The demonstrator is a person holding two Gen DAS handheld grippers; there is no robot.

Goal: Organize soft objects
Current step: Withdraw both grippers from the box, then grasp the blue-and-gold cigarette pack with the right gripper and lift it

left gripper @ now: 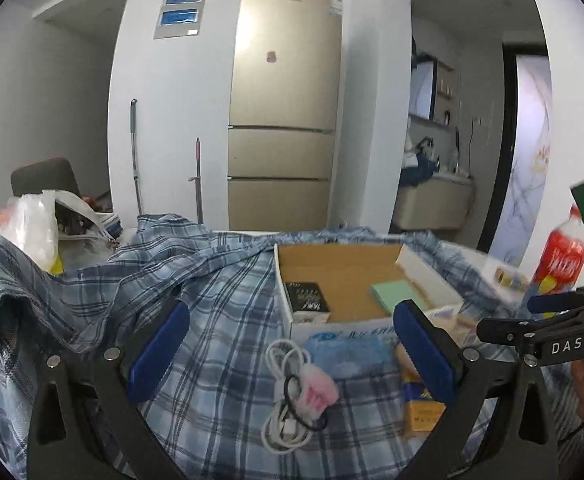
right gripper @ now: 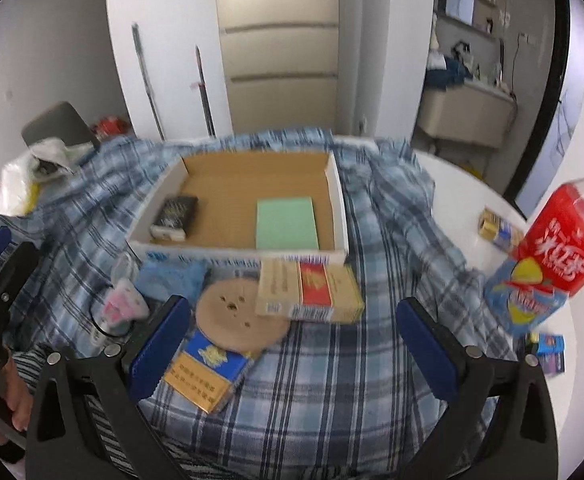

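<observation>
Box (right gripper: 334, 196), cartons (right gripper: 312, 292), bottle (right gripper: 564, 248) crowd plaid cloth (right gripper: 332, 368). Pink pouch (left gripper: 318, 392) on cable (left gripper: 282, 360) between left gripper (left gripper: 292, 352) jaws, untouched. Both grippers released; right gripper (right gripper: 292, 348) above cloth.

Soft plaid cloth shirt (right gripper: 324, 360), matt cardboard box (right gripper: 228, 184).

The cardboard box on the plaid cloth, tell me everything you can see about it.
The cardboard box is shallow and open-topped, brown inside, white outside with blue print on its front wall. It sits flat on the plaid cloth. Inside lie a black packet at the left and a green pad at the right. A yellow and red carton lies against its front. Neither gripper touches it.
</observation>
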